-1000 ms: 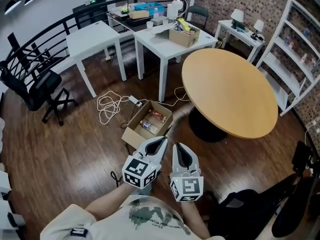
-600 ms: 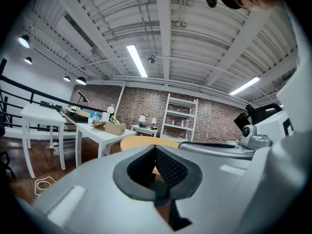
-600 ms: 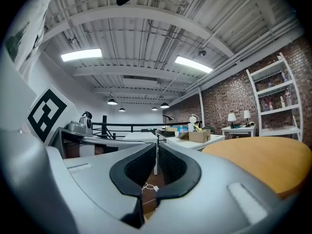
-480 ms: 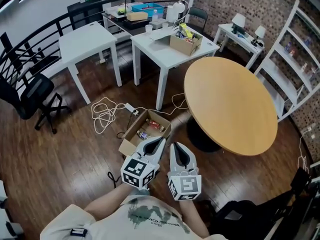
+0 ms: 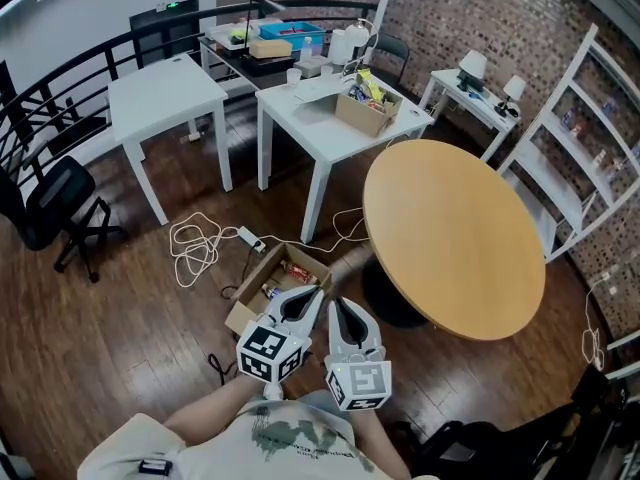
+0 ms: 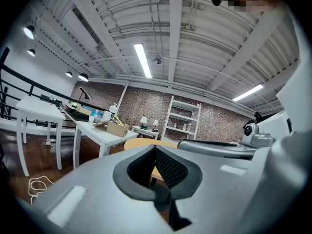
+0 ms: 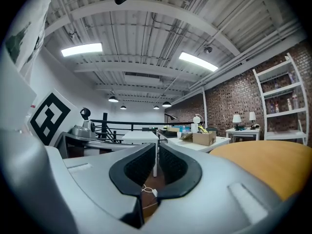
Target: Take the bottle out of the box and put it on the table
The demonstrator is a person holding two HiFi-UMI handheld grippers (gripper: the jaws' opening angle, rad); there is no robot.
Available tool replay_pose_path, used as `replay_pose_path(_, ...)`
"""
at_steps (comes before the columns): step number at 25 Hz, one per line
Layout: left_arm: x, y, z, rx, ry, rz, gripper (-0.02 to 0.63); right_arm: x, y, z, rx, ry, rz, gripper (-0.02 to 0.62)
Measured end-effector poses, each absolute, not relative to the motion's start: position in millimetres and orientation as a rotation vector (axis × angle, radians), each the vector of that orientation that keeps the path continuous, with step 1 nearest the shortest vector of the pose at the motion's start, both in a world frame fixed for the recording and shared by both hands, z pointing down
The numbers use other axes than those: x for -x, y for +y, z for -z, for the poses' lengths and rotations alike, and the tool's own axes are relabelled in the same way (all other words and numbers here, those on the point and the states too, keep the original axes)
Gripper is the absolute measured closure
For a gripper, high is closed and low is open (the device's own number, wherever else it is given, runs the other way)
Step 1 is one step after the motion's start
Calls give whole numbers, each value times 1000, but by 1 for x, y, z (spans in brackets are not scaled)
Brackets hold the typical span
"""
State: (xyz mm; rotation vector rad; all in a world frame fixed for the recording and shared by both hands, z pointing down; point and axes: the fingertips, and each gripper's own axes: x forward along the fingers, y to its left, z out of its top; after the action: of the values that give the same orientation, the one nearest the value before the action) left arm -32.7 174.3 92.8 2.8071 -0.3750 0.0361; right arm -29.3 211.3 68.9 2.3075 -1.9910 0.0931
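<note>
An open cardboard box (image 5: 258,274) lies on the wooden floor next to the round wooden table (image 5: 452,230). It holds small items, among them what looks like a clear bottle (image 5: 269,290); I cannot make it out sharply. Both grippers are held level, side by side, in front of my chest. My left gripper (image 5: 316,293) is shut and empty, and its tips overlap the box's near right corner in the head view. My right gripper (image 5: 335,304) is shut and empty too. In the left gripper view the left gripper (image 6: 155,150) points towards the round table (image 6: 146,144).
A white cable with a power strip (image 5: 200,246) lies on the floor left of the box. Two white tables (image 5: 325,98) stand behind; one carries a second cardboard box (image 5: 364,110). An office chair (image 5: 45,208) is at the left, a white shelf (image 5: 580,138) at the right.
I have moved forward with both grippers: the floor box and round table sit nearer to the gripper tips, and the left tips now overlap the box. Both jaws stayed shut.
</note>
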Motion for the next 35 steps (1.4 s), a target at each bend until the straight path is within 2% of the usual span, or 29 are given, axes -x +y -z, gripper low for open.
replay_pose_path(12,13,130,-113,-2763,-471,-57,606,-2,164,-85,-2239,-2065,-141,572)
replay_pose_path(23,-15,42,-141,-2678,-672,-32,606,-50,79,-115,-2035,-2184,-223,568)
replay_pose_path(35,-42,-31,-208,-2565,-866,-131,606,-80,-9,-193,-1730,-2343,-356,561)
